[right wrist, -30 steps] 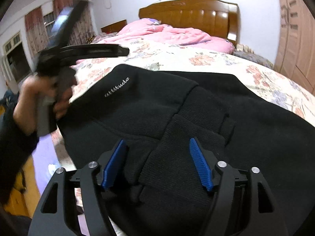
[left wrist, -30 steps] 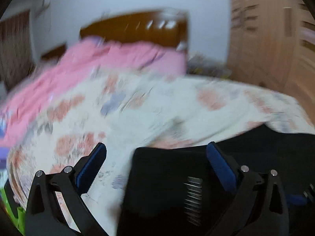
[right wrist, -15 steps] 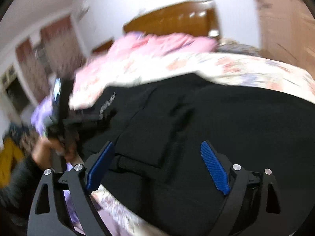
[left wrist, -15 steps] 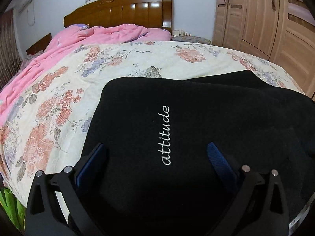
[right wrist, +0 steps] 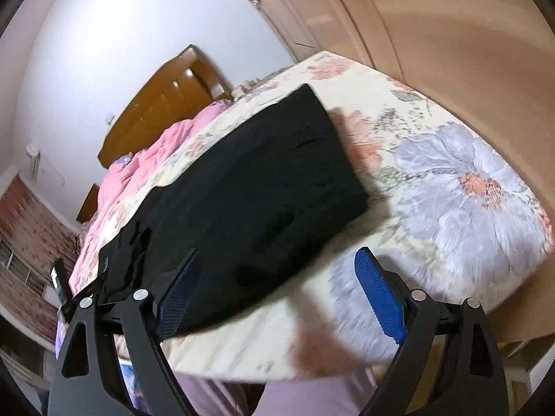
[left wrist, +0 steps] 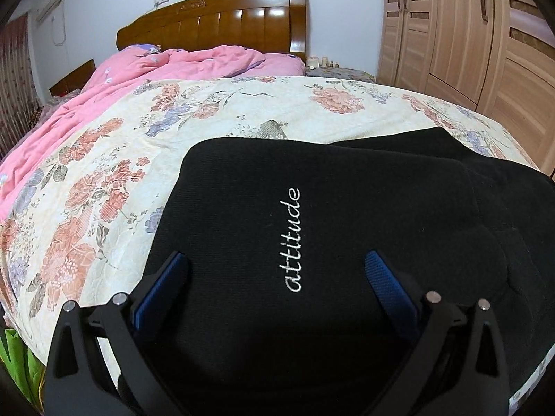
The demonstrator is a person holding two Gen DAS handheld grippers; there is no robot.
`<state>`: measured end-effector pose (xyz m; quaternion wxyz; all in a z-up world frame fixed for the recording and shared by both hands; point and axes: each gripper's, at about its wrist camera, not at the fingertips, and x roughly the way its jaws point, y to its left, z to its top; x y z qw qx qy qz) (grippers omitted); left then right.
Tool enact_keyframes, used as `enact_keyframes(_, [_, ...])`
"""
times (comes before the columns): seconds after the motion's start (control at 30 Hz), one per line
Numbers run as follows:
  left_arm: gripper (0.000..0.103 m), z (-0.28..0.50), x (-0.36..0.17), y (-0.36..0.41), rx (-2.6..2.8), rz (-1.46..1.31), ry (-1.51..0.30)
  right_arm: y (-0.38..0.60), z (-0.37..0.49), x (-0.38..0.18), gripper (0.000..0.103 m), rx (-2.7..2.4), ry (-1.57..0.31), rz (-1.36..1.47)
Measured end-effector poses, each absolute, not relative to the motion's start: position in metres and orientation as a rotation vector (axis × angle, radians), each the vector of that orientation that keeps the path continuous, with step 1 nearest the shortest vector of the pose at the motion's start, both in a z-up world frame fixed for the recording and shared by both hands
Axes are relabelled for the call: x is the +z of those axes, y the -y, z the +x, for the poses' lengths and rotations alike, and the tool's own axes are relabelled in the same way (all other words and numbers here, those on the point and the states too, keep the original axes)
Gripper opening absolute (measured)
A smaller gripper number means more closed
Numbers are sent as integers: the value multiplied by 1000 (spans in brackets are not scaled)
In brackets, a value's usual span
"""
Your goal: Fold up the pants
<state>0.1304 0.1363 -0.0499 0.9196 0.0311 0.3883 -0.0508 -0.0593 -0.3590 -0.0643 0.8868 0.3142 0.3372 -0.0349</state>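
The left gripper [left wrist: 275,263] hangs wide open, holding nothing, over the black pants [left wrist: 347,228]; the right gripper [right wrist: 275,275], jaws just widened, holds nothing above the bedspread [right wrist: 451,180].

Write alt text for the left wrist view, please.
Black pants with white "attitude" lettering lie on a floral bedspread, under the open left gripper. Behind are a pink quilt, a wooden headboard and a wardrobe.

Two wrist views, both aimed down across the bed [left wrist: 215,111] toward the headboard [left wrist: 215,20].
Your left camera sits upright, close over the pants [left wrist: 312,215] at the bed's foot. Your right one is rolled sideways, farther off at the corner; both share pants [right wrist: 249,187], bedspread and headboard [right wrist: 163,118].
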Motion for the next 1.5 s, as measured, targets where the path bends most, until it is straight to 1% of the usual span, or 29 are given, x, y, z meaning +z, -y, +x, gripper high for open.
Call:
enact_keyframes(0.3, [102, 130, -50, -136, -107, 62, -798, 367, -25, -70, 86, -70, -693, 689])
enact_keyframes(0.4, [101, 128, -46, -135, -92, 58, -813, 355, -28, -70, 74, -65, -737, 620])
enact_keyframes(0.43, [100, 122, -37, -133, -93, 40, -824, 354, -30, -70, 71, -64, -741, 612])
enact_keyframes(0.53, [100, 102, -2, -110, -243, -9, -744, 363, -31, -72, 68, -64, -724, 662])
enact_keyframes(0.6, [101, 96, 11, -79, -348, 34, -736, 365, -24, -72, 68, -88, -709, 688])
enact_keyframes(0.63, [101, 93, 13, -62, -415, 55, -746, 365, -20, -73, 66, -104, -697, 684])
enact_keyframes(0.67, [101, 92, 11, -49, -460, 66, -757, 364, -17, -74, 61, -124, -680, 680])
enact_keyframes(0.7, [101, 92, 6, -35, -507, 77, -777, 363, -17, -74, 52, -139, -675, 684])
enact_keyframes(0.8, [102, 102, -38, 1, -530, 166, -910, 368, -24, -79, 44, -126, -646, 727])
enact_keyframes(0.87, [102, 94, -47, 7, -513, 231, -816, 369, -27, -78, 41, -114, -632, 724])
enact_keyframes(0.93, [102, 94, -47, 4, -508, 206, -828, 367, -28, -73, 38, -99, -599, 716])
enact_keyframes(1.03, [102, 95, -46, 7, -505, 218, -832, 365, -30, -65, 36, -88, -541, 720])
enact_keyframes(1.2, [101, 90, -40, 1, -509, 196, -827, 346, -30, -32, 35, -69, -470, 643])
enact_keyframes(1.37, [101, 86, 2, -57, -455, 19, -707, 287, -7, 29, 35, 22, -402, 428])
enact_keyframes(1.5, [101, 89, 18, -123, -333, -83, -662, 203, 21, 69, 35, 162, -359, 234])
